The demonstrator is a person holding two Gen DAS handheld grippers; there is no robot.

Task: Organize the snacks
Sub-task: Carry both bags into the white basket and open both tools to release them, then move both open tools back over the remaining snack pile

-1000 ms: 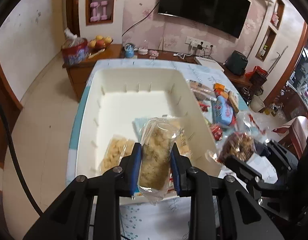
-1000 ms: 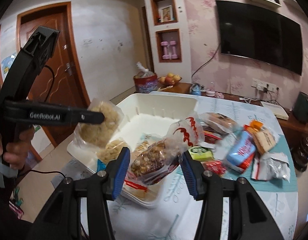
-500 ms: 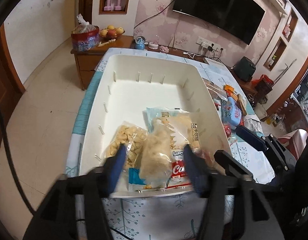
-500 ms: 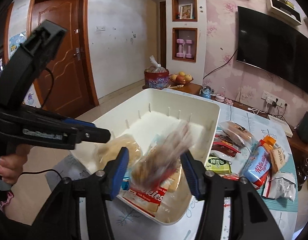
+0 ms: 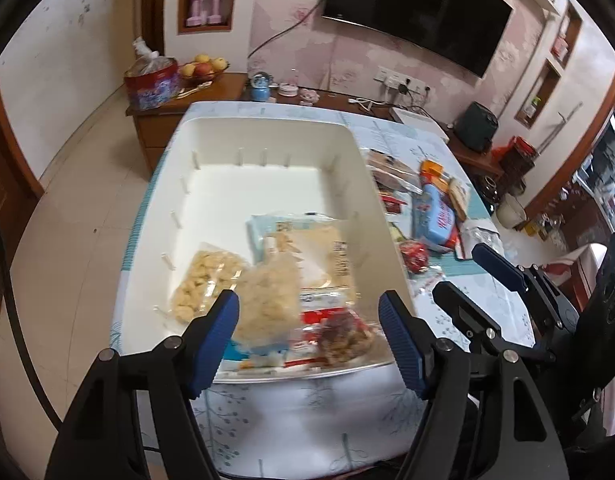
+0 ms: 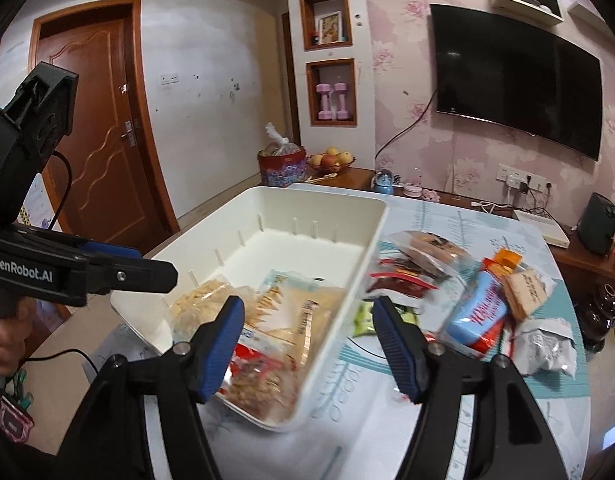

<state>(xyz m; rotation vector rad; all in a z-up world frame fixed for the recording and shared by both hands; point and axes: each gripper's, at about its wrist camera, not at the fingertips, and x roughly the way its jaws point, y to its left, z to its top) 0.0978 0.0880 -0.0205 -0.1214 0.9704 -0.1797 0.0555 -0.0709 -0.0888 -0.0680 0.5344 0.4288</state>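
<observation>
Loose snack packets beside bin

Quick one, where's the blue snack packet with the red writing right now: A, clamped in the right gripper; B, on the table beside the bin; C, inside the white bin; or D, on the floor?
B: the blue snack packet lies on the table among loose snacks, outside the white bin.

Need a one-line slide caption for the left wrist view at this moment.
Left gripper, jaws opening and empty, above the white bin holding snack bags; more snacks wait on the table beside it.
</observation>
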